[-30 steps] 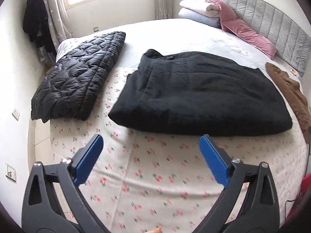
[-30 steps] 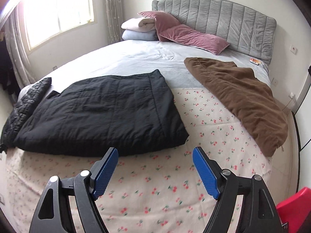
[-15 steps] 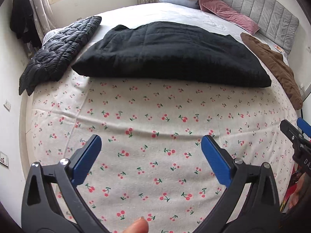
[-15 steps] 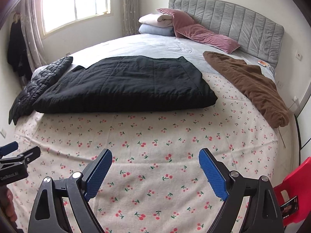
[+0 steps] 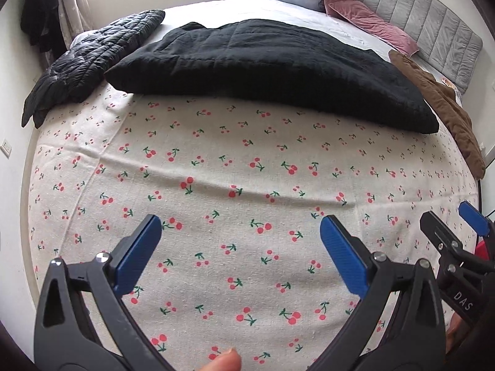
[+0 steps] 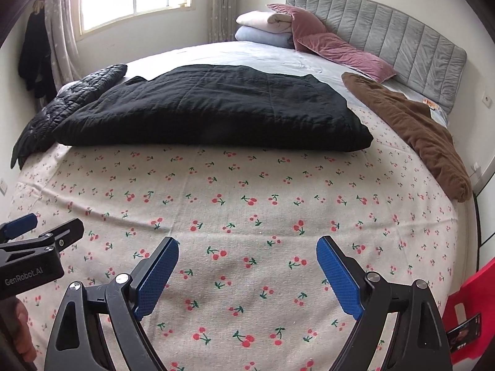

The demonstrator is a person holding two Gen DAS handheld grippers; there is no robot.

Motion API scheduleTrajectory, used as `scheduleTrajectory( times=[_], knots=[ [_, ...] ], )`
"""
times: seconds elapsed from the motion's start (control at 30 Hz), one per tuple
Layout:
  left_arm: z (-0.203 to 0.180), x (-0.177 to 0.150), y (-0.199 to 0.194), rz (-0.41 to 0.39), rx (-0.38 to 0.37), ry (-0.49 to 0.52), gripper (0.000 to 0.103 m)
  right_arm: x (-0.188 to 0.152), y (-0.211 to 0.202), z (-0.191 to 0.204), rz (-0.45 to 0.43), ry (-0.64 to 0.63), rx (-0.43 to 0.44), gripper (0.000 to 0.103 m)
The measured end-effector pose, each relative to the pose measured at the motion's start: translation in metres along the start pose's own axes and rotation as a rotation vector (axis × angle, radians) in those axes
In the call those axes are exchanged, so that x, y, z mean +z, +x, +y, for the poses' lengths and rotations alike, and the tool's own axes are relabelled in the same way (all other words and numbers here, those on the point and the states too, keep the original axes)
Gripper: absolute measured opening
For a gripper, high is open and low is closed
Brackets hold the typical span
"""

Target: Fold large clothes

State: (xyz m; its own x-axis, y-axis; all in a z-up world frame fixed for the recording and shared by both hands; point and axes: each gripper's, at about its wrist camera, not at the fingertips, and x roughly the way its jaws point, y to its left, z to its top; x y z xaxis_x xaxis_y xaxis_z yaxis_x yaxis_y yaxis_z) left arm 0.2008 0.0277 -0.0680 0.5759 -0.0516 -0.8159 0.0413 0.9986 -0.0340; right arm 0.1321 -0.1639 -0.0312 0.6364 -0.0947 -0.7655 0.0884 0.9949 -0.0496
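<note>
A folded black quilted garment (image 5: 272,68) (image 6: 213,111) lies flat across the middle of the bed. My left gripper (image 5: 239,232) is open and empty, low over the cherry-print sheet (image 5: 235,191), well short of the garment. My right gripper (image 6: 247,253) is open and empty, also over the sheet (image 6: 247,191) near the foot of the bed. Each gripper shows at the edge of the other's view: the right one in the left wrist view (image 5: 454,228), the left one in the right wrist view (image 6: 43,228).
A black puffer jacket (image 5: 92,61) (image 6: 68,99) lies at the bed's left edge. A brown garment (image 5: 439,105) (image 6: 414,126) lies at the right edge. Pink pillows (image 6: 337,49), folded bedding (image 6: 263,27) and a grey headboard (image 6: 386,46) are at the far end. A red stool (image 6: 470,309) stands at the right.
Both grippers have drawn back from the black garment toward the foot of the bed and dropped lower over the sheet. Both stayed open. The garment has not moved.
</note>
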Motion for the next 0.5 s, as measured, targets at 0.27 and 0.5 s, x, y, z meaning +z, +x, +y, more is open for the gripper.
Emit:
scheduleTrajectory(
  times=[0.27, 0.5],
  knots=[
    [-0.010, -0.004, -0.017, -0.039, -0.009, 0.052, 0.102, 0.001, -0.004, -0.005, -0.018, 0.020, -0.038, 0.092],
    [-0.013, -0.005, -0.017, -0.035, -0.019, 0.056, 0.102, 0.002, 0.002, -0.014, -0.001, 0.052, -0.035, 0.092]
  ],
)
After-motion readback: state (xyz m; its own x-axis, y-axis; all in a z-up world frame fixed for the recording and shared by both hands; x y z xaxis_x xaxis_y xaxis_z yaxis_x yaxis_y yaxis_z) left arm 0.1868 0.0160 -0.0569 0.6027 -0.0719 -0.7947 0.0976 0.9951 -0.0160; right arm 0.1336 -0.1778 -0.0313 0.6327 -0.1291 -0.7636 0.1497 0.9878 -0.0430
